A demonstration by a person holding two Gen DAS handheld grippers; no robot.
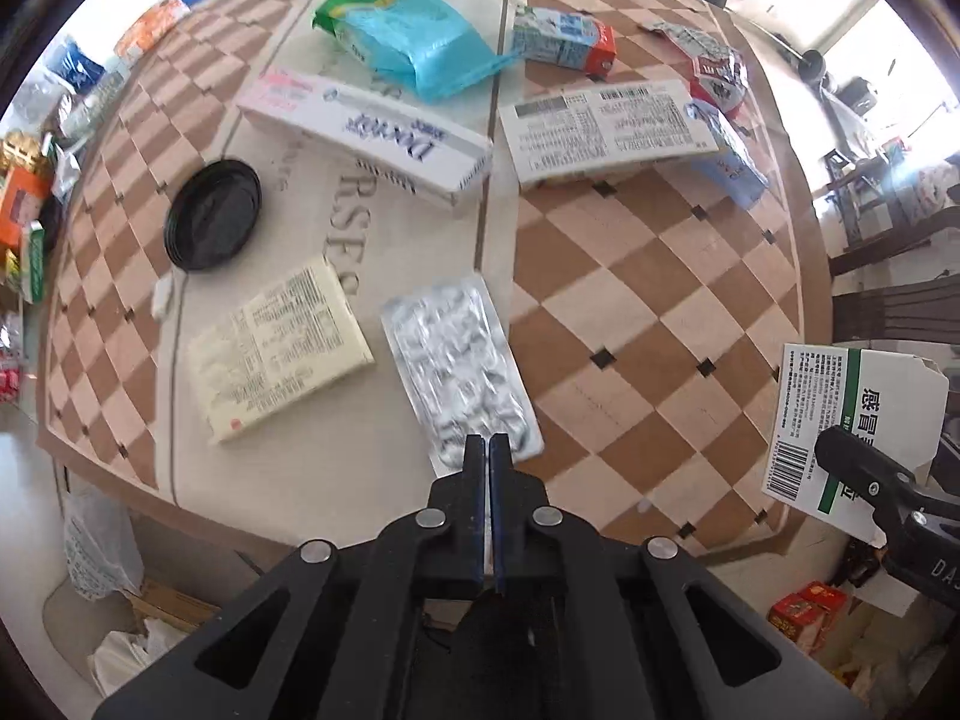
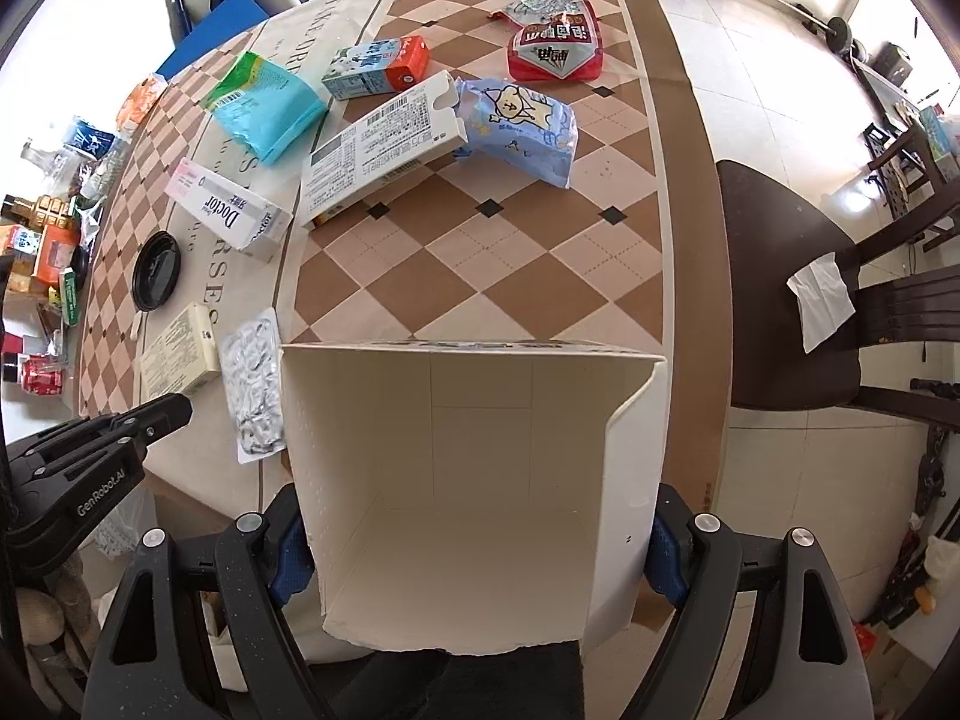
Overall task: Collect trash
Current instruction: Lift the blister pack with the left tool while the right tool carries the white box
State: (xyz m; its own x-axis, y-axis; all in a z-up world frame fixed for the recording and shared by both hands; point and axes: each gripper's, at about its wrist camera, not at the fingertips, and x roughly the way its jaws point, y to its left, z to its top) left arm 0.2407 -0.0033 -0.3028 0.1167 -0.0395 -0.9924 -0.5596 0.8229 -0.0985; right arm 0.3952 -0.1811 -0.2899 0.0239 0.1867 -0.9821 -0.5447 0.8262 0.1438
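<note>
My left gripper (image 1: 489,444) is shut, pointing down over the checkered table (image 1: 630,300), with nothing visible between its fingers. Under its tips a silver blister pack (image 1: 459,372) lies flat near the table's front edge. From the right wrist view, the same pack (image 2: 252,384) lies apart from the left gripper (image 2: 177,407). My right gripper (image 2: 480,561) is shut on an open white carton (image 2: 474,480), pads pressing its two side walls. The carton's empty inside faces the camera. From the left it appears as a green-striped carton (image 1: 858,420) off the table's right edge.
On the table lie a cream packet (image 1: 279,348), a black lid (image 1: 213,213), a toothpaste box (image 1: 372,138), a blue-green bag (image 1: 414,30), a printed flat box (image 1: 606,126), a milk carton (image 1: 564,36) and a red snack bag (image 2: 555,42). A dark chair (image 2: 792,276) stands right.
</note>
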